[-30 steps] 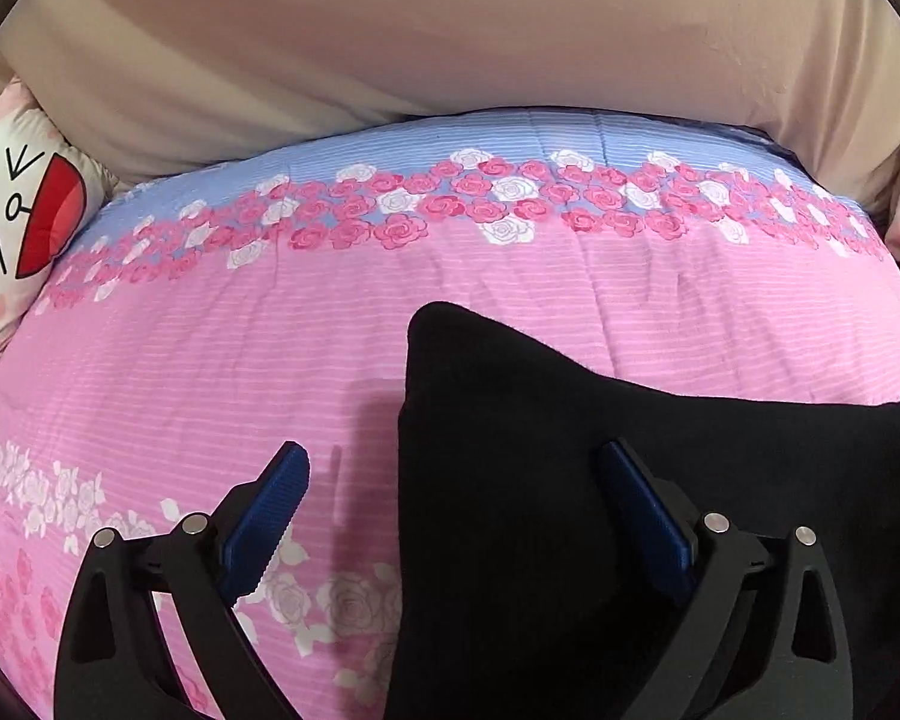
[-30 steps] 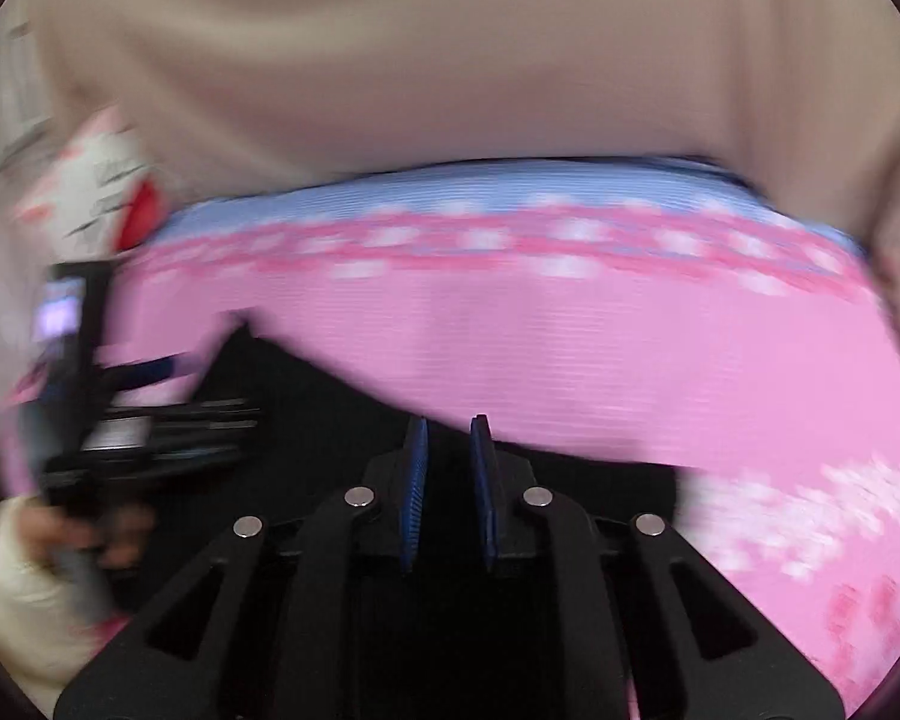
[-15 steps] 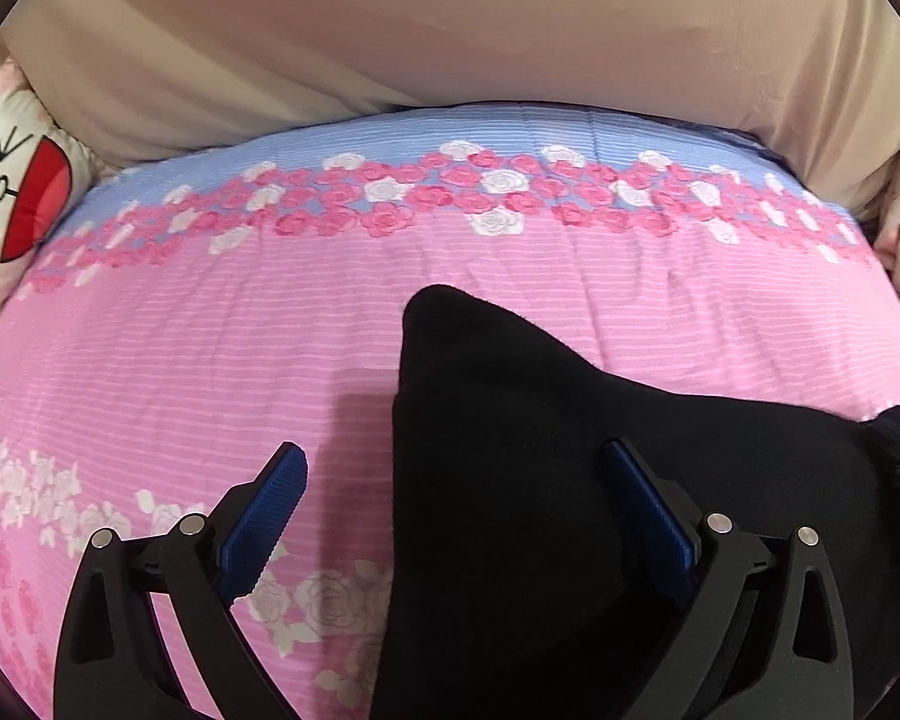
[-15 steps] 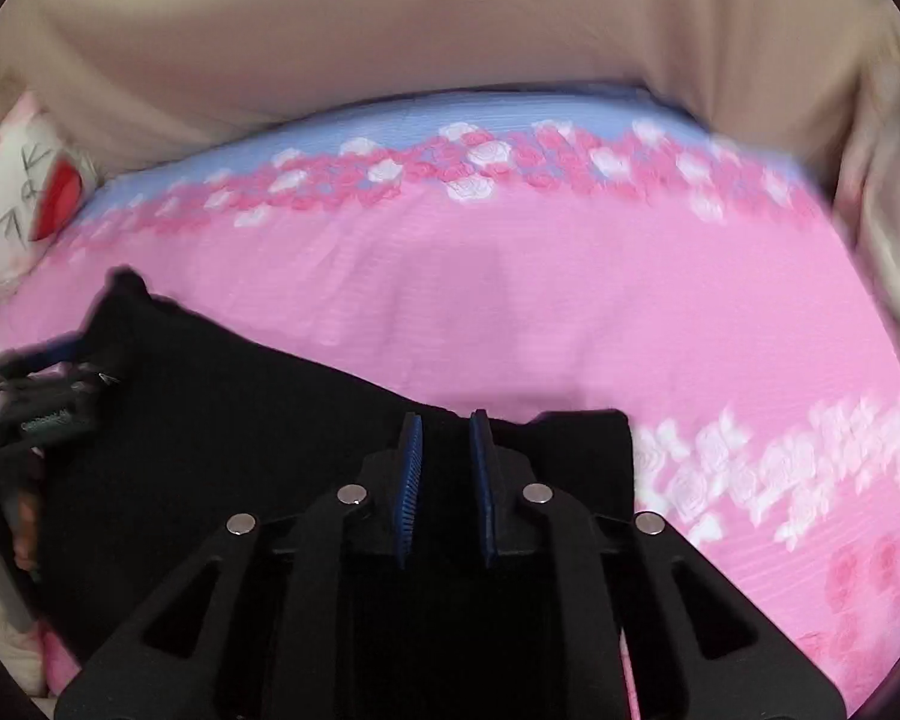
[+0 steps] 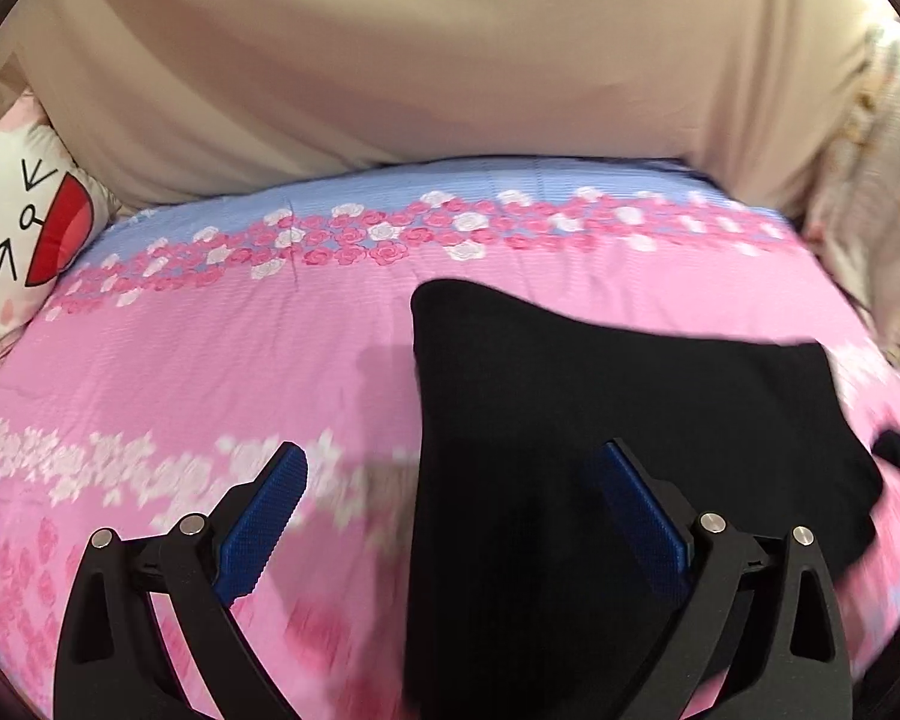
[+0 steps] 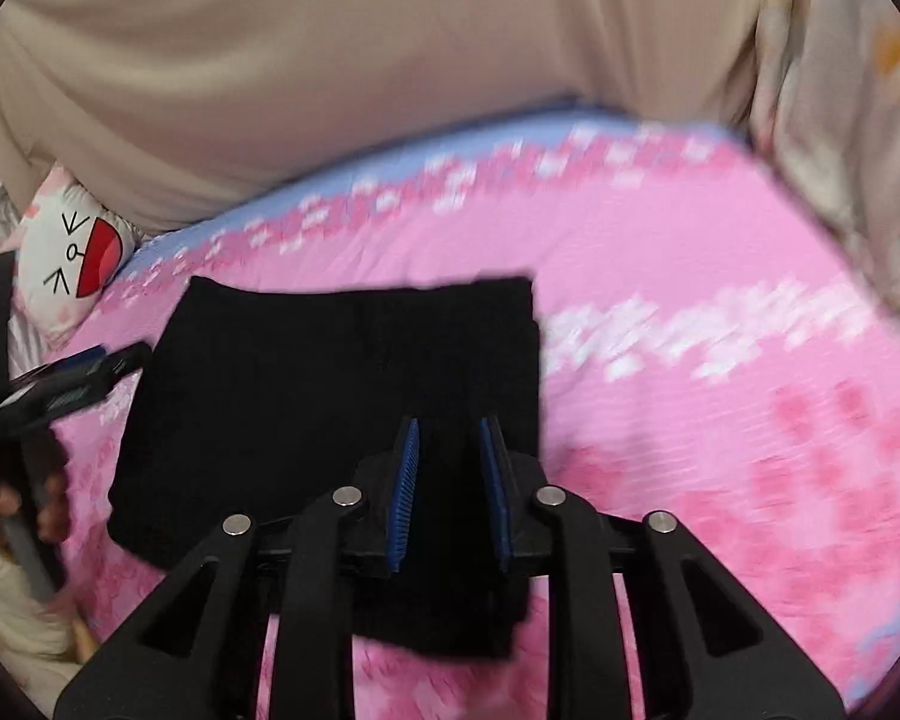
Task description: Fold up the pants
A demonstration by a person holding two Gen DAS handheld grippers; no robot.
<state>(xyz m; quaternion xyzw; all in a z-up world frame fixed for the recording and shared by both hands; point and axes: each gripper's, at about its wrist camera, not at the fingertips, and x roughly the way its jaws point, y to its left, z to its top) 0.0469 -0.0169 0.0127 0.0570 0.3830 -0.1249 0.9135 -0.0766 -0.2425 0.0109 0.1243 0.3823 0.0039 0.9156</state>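
pants (image 6: 330, 396): 1, folded | left tongs (image 5: 450, 516): wide, empty | right tongs (image 6: 450, 480): opening, empty

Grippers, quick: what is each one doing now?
Left gripper: open, holding nothing.
Right gripper: jaws opening, nothing between them, above the black pants.

No words, brand names or numbers can be read anywhere. The only marks are black cartoon strokes, two arrow-like signs and a small loop, beside a red mouth on the white printed cushion (image 5: 21, 228).
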